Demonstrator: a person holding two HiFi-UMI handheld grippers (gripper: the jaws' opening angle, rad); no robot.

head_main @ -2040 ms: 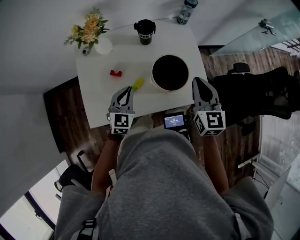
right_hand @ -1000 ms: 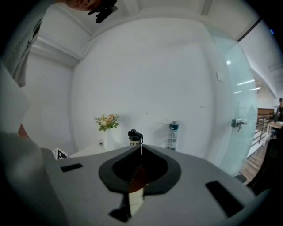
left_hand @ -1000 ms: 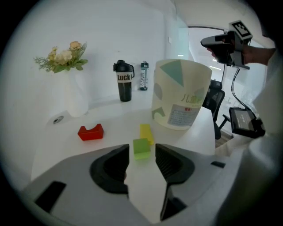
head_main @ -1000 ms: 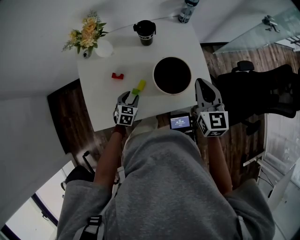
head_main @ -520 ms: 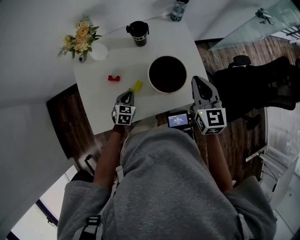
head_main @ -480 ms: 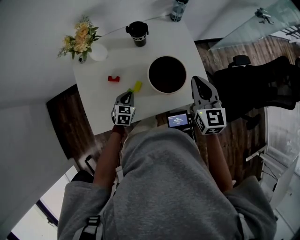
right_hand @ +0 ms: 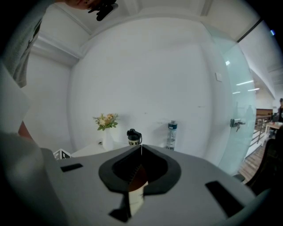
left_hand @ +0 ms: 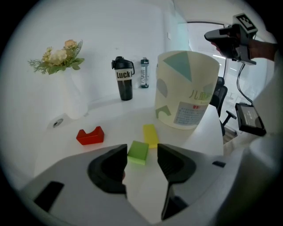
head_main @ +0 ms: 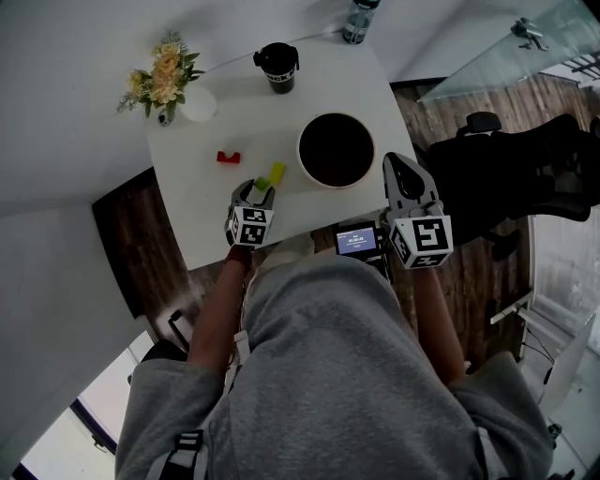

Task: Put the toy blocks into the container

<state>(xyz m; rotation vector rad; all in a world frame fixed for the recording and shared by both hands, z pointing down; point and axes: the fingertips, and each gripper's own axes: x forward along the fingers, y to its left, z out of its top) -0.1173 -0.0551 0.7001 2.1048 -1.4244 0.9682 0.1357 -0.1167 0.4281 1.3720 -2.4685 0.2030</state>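
A green block [left_hand: 138,152] lies flat on the white table [head_main: 202,202], right between the tips of my left gripper [left_hand: 142,160]. The jaws are opening and the pads stand clear of the block on both sides. A yellow block [left_hand: 150,134] lies just beyond it, and a red notched block [left_hand: 90,135] sits to the left. The cream container [left_hand: 185,90] stands to the right of the blocks; from above, the container [head_main: 337,149] shows a dark inside. My right gripper [head_main: 403,173] hovers at the table's near edge, right of the container, shut and empty.
At the back of the table stand a white vase of flowers [head_main: 164,75], a black lidded cup [head_main: 278,64] and a bottle [head_main: 356,21]. A small screen device [head_main: 356,239] sits at the near edge. A black office chair [head_main: 525,178] stands to the right.
My left gripper has moved forward from the near edge to the green block. Its jaws, narrow half a second ago, are now spread around the block. The right gripper has stayed put.
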